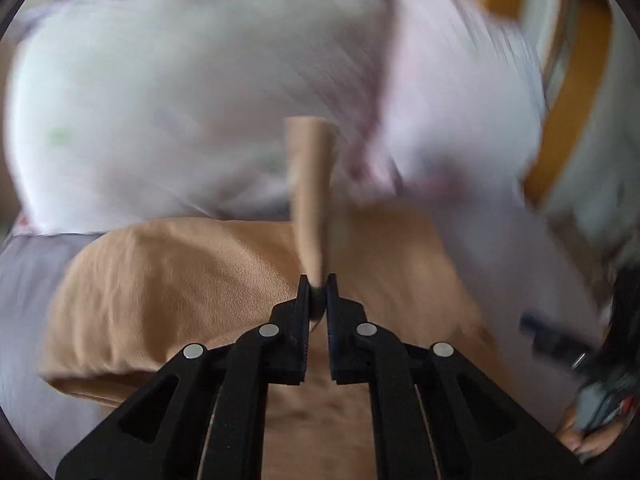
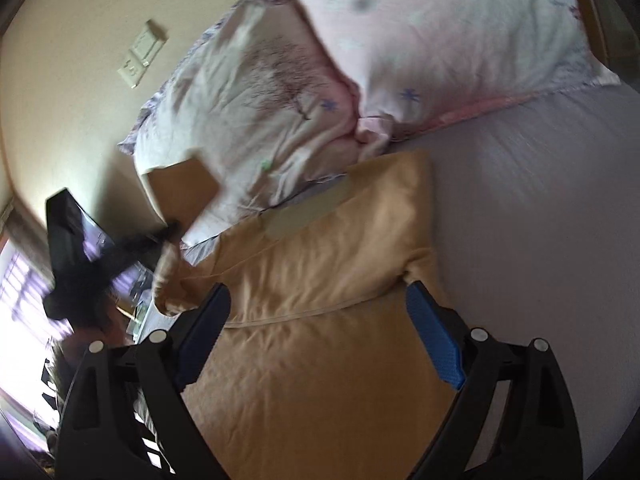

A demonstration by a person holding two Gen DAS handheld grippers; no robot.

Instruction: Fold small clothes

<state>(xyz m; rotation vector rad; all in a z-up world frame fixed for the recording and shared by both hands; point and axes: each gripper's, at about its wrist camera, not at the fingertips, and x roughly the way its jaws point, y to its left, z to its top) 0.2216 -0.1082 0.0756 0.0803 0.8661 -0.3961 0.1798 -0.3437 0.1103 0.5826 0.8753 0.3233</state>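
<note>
A tan garment (image 1: 192, 280) lies on the lavender bed sheet (image 1: 24, 280). My left gripper (image 1: 319, 280) is shut on a narrow strip of the tan garment (image 1: 312, 184) that stands up above the jaws. In the right wrist view the tan garment (image 2: 320, 320) spreads out flat under my right gripper (image 2: 320, 300), which is open and empty just above it, one blue-padded finger (image 2: 436, 340) near its right corner. The left gripper (image 2: 100, 256) appears blurred at the left, holding a lifted flap (image 2: 180, 192).
Two pale floral pillows (image 2: 260, 92) (image 2: 440, 28) lie at the head of the bed. A wall with switch plates (image 2: 140, 56) is behind them. A wooden headboard edge (image 1: 572, 92) shows at the right of the left wrist view. Bare sheet (image 2: 540, 200) lies right of the garment.
</note>
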